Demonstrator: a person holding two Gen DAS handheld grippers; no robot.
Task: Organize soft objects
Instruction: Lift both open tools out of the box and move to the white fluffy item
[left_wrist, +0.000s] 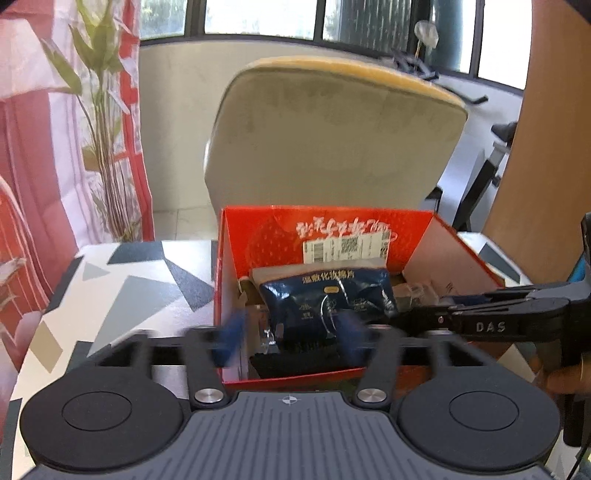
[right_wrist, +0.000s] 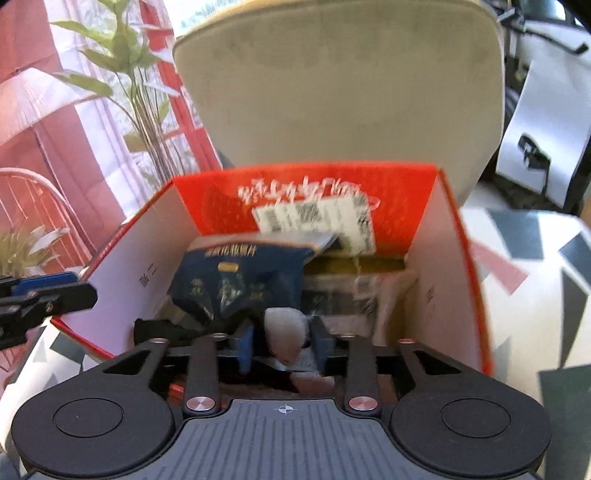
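My left hand-held gripper (left_wrist: 291, 332) hangs with jaws apart and empty over the red box (left_wrist: 236, 266) where the navy soft pack (left_wrist: 328, 299) now lies, while my right hand-held gripper (right_wrist: 282, 343), jaws part-spread, brackets a pale soft piece (right_wrist: 286, 328) to stow beside it.

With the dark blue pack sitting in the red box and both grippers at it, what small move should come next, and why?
Probably draw the left gripper back and up. Its jaws stand apart with nothing pressed between them, and the blue pack already lies inside the red box. The right gripper has a pale soft piece between its fingers, low in the box, so it likely needs room.
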